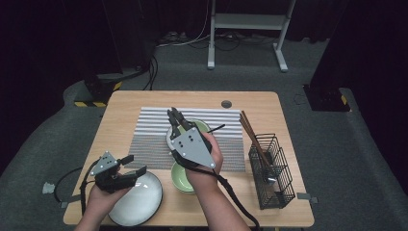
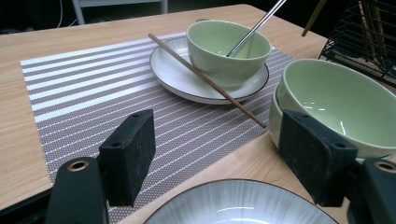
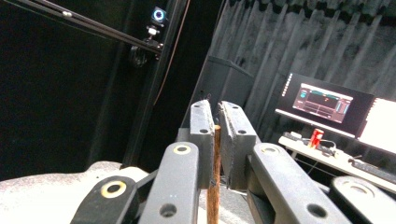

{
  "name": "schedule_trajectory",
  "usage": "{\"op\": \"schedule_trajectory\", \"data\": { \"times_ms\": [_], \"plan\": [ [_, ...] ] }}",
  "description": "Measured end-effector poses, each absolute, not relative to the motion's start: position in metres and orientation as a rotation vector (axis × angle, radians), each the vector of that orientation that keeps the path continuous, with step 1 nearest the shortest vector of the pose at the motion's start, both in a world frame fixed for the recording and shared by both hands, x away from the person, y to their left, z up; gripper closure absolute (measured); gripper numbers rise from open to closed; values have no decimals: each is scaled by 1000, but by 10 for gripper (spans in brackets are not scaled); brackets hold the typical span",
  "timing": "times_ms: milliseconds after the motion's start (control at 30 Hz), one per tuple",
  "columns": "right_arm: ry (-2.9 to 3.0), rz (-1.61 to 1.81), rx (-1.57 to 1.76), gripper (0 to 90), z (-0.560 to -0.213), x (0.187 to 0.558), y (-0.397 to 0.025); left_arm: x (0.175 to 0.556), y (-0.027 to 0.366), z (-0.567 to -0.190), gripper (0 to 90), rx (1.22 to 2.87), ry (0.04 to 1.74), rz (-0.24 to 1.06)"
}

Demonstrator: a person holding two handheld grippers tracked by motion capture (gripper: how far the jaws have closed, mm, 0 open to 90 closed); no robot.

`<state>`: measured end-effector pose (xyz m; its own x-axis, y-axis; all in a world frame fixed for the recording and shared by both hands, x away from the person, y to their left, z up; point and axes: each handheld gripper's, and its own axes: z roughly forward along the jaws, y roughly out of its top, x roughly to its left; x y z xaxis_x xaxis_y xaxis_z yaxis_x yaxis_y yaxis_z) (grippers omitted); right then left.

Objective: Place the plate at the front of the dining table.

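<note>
Now chopstick [image 3: 215, 177] clamped between right hand-held gripper [image 3: 215, 122] jaws.

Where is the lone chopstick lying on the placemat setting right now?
In the left gripper view the chopstick lies slanted across the rim of the white plate, in front of the green bowl that holds a spoon, its near tip by the stacked bowls.

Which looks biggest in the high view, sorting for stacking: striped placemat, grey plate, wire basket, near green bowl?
1. striped placemat
2. grey plate; wire basket looks similar, unranked
3. near green bowl, partly hidden by the right hand
</note>
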<state>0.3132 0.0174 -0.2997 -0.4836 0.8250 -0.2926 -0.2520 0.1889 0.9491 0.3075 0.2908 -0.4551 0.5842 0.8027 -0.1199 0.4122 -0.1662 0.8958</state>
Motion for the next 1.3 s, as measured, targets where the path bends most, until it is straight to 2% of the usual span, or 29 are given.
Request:
{"op": "schedule_trajectory", "data": {
  "times_ms": [1167,1300],
  "plan": [
    [1654,1598,478,842,-321,304,80,292,287,-437,304,1741,930,529],
    [1662,1617,466,842,-322,299,84,289,286,-435,339,1734,910,533]
  ]
}}
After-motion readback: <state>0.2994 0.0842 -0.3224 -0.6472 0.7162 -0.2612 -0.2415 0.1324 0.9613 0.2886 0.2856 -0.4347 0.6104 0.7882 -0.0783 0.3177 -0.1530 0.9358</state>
